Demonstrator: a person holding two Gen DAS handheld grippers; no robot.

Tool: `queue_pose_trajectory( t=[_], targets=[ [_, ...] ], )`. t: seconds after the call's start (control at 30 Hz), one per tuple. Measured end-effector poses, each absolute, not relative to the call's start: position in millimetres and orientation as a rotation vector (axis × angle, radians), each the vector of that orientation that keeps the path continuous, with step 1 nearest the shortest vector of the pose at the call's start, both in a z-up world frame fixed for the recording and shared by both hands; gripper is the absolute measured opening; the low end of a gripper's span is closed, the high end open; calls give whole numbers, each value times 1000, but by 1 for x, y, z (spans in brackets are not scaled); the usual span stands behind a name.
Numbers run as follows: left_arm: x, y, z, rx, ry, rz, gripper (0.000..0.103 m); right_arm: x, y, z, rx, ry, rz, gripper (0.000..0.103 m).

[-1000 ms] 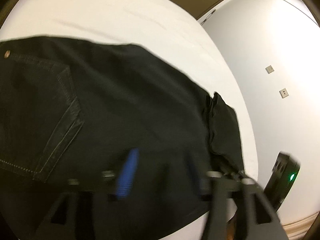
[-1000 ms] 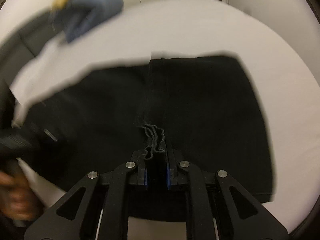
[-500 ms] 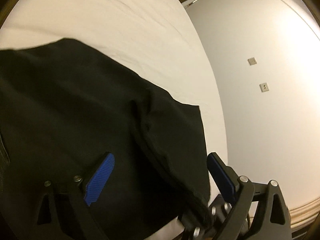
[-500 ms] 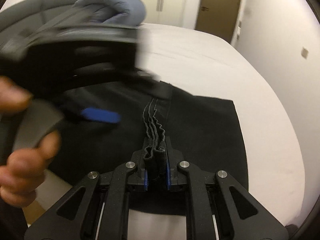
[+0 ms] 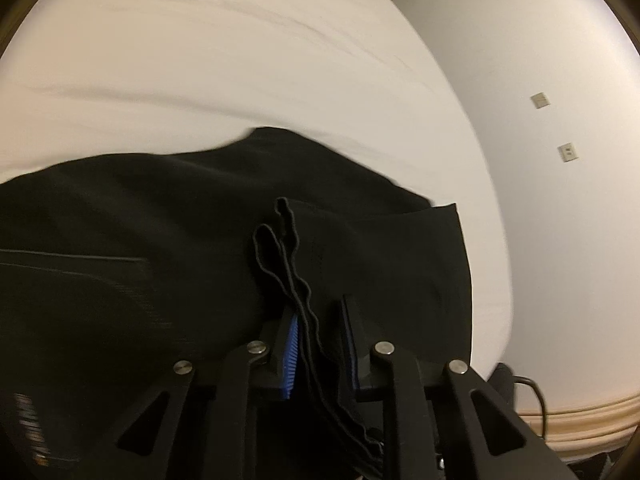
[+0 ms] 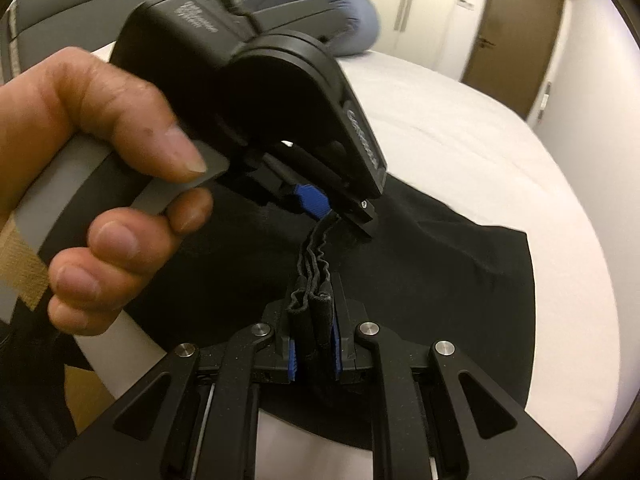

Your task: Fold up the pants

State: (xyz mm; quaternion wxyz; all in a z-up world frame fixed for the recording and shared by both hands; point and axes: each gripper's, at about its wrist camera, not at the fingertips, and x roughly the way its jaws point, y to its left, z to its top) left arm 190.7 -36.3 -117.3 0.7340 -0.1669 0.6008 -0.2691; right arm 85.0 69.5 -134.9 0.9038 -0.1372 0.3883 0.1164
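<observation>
Black pants (image 5: 160, 240) lie spread on a white bed (image 5: 240, 60). Several stacked hem edges (image 5: 296, 280) run up between my left gripper's (image 5: 320, 312) blue pads, and its jaws are closing on this fabric. In the right wrist view a hand (image 6: 100, 120) holds the left gripper (image 6: 340, 212), which pinches the same bunched hem just beyond my right gripper (image 6: 314, 300). The right gripper is shut on the folded hem layers (image 6: 316, 312), lifted a little off the pants (image 6: 460, 280).
A white wall with two sockets (image 5: 567, 152) stands to the right of the bed. A black device with a cable (image 5: 508, 384) sits by the bed's lower corner. Far off are a brown door (image 6: 516, 36), a blue-grey pillow (image 6: 352, 20) and a grey headboard (image 6: 40, 8).
My left gripper, open over the pants before, has come across to the hem next to the right gripper and drawn its jaws in on it. The right gripper rolled and rose, still holding the hem.
</observation>
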Motion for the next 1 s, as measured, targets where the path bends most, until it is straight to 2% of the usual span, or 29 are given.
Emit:
queue_pose_trajectory(
  t=[0.3, 0.5, 0.6, 0.63, 0.67, 0.73, 0.83, 1.0],
  targets=[
    [181, -5, -131, -382, 1318, -551, 19, 88, 79, -153, -256, 878, 277, 12],
    [181, -12, -133, -370, 1291, -516, 20, 101, 71, -168, -216, 914, 293, 20],
    [173, -14, -124, -347, 1256, -488, 34, 95, 55, -170, -140, 921, 338, 28],
    [168, -10, -118, -318, 1228, -460, 53, 93, 48, -168, -109, 938, 361, 36],
    [165, -13, -107, -275, 1184, -413, 69, 90, 38, -164, -60, 964, 384, 49],
    [154, -18, -88, -197, 1096, -350, 73, 78, 11, -150, 59, 966, 424, 50],
    [139, -36, -71, -109, 1030, -346, 73, 60, -34, -134, 175, 940, 442, 50],
    [106, -84, -91, 85, 1062, -376, 71, 80, -155, -136, 554, 933, 429, 50]
  ],
)
